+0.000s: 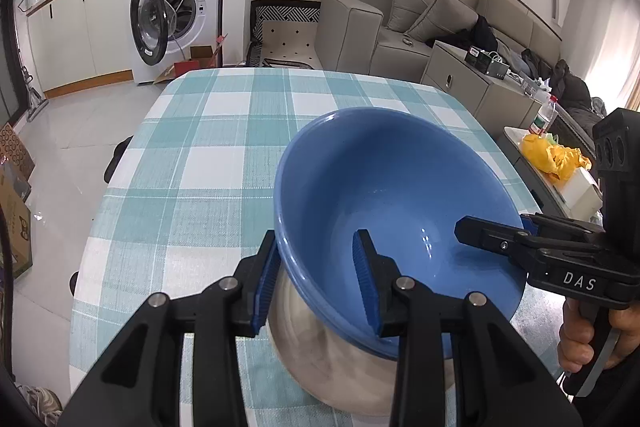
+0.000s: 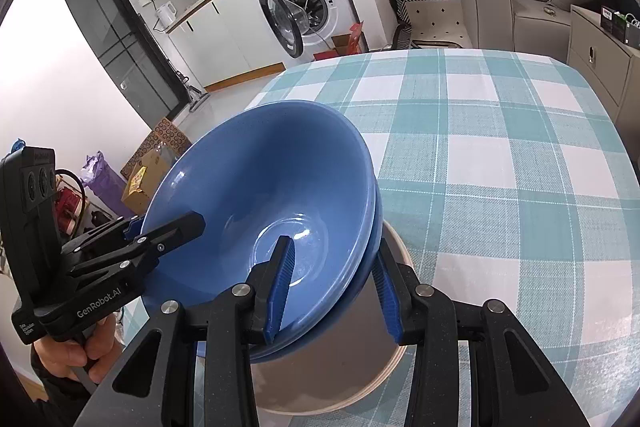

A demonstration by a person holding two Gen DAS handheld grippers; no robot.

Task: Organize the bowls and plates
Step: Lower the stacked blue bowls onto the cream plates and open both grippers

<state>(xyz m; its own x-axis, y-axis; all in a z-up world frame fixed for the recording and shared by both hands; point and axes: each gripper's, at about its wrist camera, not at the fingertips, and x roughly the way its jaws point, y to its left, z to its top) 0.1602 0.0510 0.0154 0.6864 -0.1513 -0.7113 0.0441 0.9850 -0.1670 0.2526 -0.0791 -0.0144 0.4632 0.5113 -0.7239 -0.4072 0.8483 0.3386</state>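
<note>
Both tongs, left (image 1: 316,279) and right (image 2: 334,291), clamp two stacked blue bowls (image 1: 400,187), seemingly inside one beige bowl (image 2: 360,367).

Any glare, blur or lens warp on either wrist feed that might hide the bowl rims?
Left wrist: sharp; small glare specks low inside the blue bowl; window at right blown out; fisheye bends the table edges. Right wrist: sharp too; soft highlights at the bowl bottom; dark corner vignetting; rims read clearly in both.
</note>
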